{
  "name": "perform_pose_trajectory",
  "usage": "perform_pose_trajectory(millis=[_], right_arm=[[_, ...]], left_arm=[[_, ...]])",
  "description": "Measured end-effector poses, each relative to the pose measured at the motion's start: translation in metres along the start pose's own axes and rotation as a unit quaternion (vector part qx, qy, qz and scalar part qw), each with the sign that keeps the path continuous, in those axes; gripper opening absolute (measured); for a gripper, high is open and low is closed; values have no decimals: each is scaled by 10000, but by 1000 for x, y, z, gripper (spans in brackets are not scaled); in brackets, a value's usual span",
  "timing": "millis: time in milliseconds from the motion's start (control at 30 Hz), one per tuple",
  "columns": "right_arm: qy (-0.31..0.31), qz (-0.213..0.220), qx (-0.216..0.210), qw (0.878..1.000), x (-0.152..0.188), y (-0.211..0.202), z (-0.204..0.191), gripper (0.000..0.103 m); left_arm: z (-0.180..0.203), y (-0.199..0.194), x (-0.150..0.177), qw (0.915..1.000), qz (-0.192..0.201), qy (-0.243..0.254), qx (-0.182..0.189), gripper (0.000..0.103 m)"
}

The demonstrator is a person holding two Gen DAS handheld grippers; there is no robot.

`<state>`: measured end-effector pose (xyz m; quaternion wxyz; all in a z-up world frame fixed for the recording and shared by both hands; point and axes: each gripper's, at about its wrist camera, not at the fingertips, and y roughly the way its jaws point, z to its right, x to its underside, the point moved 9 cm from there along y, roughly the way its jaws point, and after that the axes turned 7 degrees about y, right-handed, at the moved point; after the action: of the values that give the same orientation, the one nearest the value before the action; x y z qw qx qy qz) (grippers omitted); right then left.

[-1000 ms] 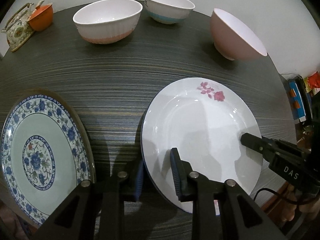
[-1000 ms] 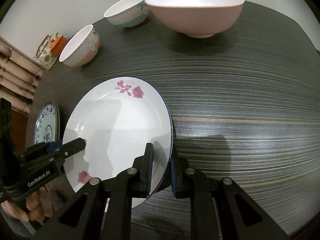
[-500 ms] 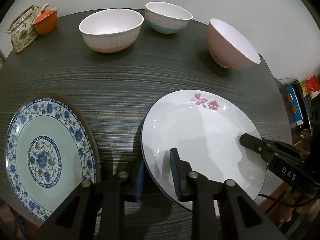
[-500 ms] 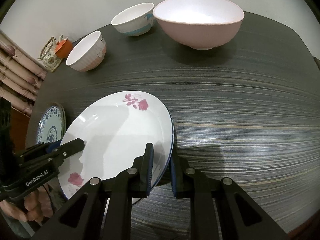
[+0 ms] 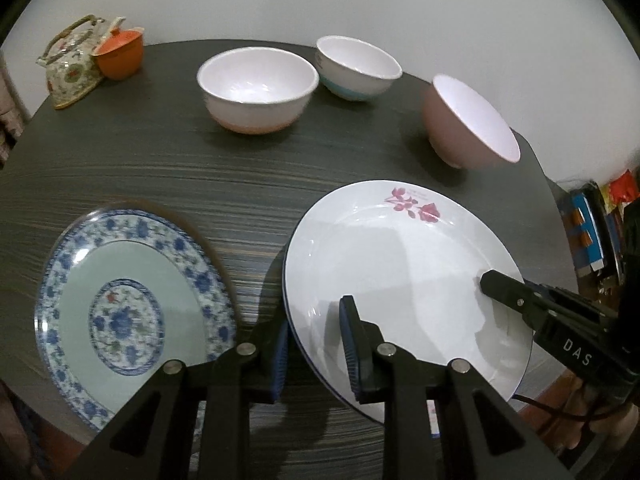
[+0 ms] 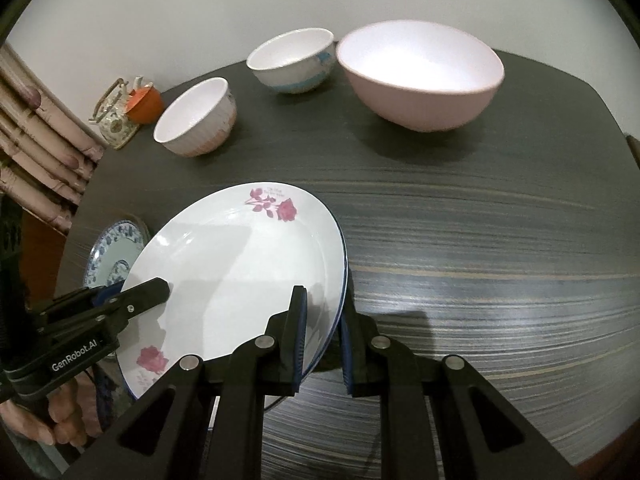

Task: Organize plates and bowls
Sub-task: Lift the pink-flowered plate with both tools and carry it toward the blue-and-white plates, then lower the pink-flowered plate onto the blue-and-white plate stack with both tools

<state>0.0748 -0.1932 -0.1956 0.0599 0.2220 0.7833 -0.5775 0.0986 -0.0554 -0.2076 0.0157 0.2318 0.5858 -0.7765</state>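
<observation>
Rose plate (image 5: 400, 264) rims clamped by both hand-held grippers; bowls well apart.

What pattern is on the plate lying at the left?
Blue flowers around a pale green middle, clearest in the left wrist view.

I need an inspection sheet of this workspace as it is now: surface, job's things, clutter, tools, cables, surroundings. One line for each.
Surface: dark striped table, round edge.
Job's things: white rose plate held by both tools, its far side raised off the table; blue floral plate flat beside it; ribbed bowl, blue-banded bowl and pink bowl upright at the back, apart.
Clutter: teapot touching an orange lidded cup.
Tools: left tool shut on the rose plate's left rim; right tool shut on its right rim.
Cables: a thin dark cable under the right tool.
Surroundings: white wall; pink curtain.
</observation>
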Motion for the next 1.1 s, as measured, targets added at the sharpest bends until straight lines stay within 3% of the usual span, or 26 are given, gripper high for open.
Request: perform_pose_trajectory(millis=[567,1100], right_arm=[[-655,174,-350,9971,-9,-11,-101,15],[-1300,-86,-601,9897,2,19,-192,15]], left_arm=[[-93,-73,23,9963,529,-577,-351,23],[-180,-89,51,9880,559,-1334,-548,23]])
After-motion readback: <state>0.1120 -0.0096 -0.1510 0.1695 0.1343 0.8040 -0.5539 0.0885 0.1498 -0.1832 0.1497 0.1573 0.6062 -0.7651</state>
